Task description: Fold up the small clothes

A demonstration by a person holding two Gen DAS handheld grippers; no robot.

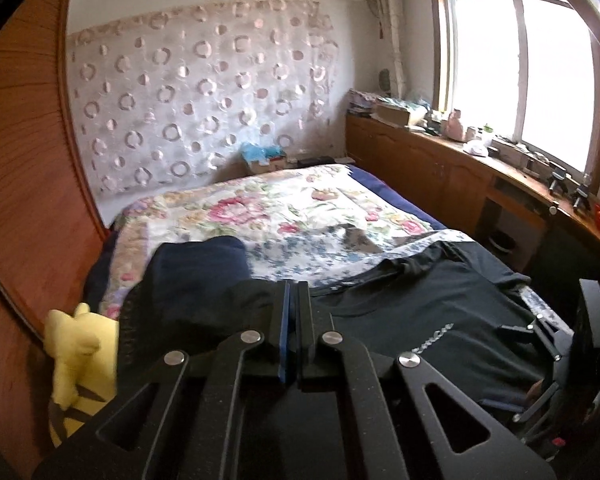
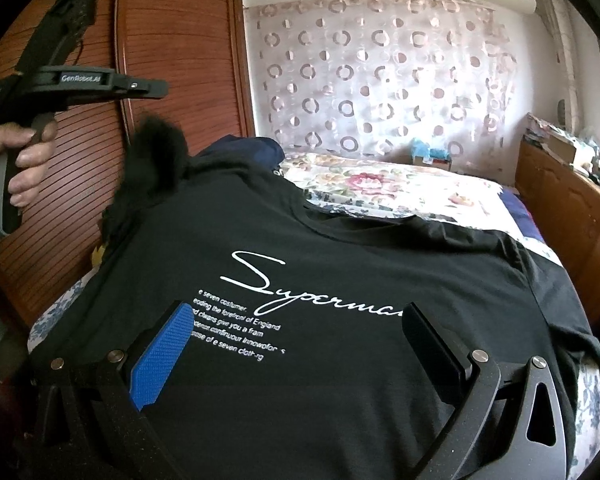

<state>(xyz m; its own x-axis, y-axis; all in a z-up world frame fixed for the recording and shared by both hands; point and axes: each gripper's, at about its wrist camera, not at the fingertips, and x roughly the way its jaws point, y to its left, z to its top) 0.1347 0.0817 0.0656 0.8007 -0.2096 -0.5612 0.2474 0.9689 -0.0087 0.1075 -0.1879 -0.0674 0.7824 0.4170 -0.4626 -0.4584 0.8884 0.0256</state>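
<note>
Black T-shirt (image 2: 320, 280) lying flat on flowery bed (image 2: 400, 188), print up, collar pointing to far wall. Right gripper (image 2: 296, 344) hovering wide open just over shirt's print, nearer. Left gripper (image 1: 291, 308) pinching shut, holding nothing, lifted off by sleeve side.

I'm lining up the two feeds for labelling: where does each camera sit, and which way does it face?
Left wrist: behind the shut left tongs, facing along the bed toward the curtained wall; the right tongs show at right.
Right wrist: behind the open right tongs, low over the black T-shirt; the left tongs and gripping hand show at left.
Shared: T-shirt, bed, curtain.
</note>
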